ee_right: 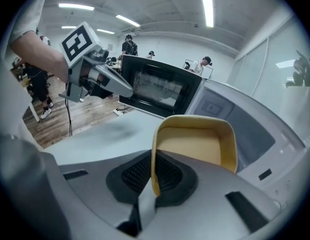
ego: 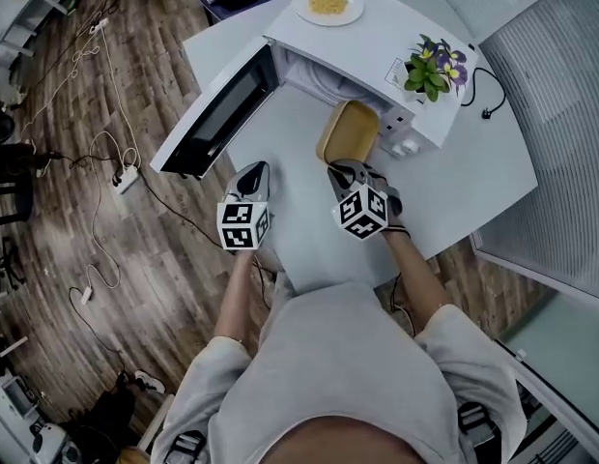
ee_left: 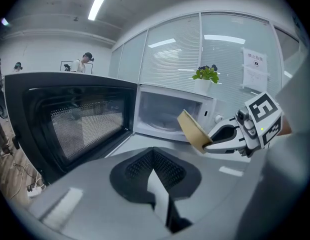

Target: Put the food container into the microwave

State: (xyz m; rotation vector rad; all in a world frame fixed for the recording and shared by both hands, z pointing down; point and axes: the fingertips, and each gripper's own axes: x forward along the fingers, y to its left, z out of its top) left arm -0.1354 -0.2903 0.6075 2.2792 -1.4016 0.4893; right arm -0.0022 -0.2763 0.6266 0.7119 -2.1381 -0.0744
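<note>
An empty yellow food container (ego: 348, 131) hangs tilted just in front of the white microwave (ego: 377, 37). My right gripper (ego: 344, 169) is shut on its near rim. In the right gripper view the container (ee_right: 195, 149) stands up from the pads (ee_right: 167, 176), facing the cavity. The microwave door (ego: 217, 114) is swung wide open to the left. My left gripper (ego: 253, 175) hovers over the table beside the door, its jaws together with nothing between them. In the left gripper view the container (ee_left: 192, 129) and the right gripper (ee_left: 209, 145) sit before the open cavity (ee_left: 167, 115).
A plate of yellow food (ego: 328, 5) and a potted plant (ego: 433, 66) stand on top of the microwave. The white table (ego: 473, 182) ends close behind my grippers. Cables and a power strip (ego: 126, 177) lie on the wood floor at the left. People stand far back.
</note>
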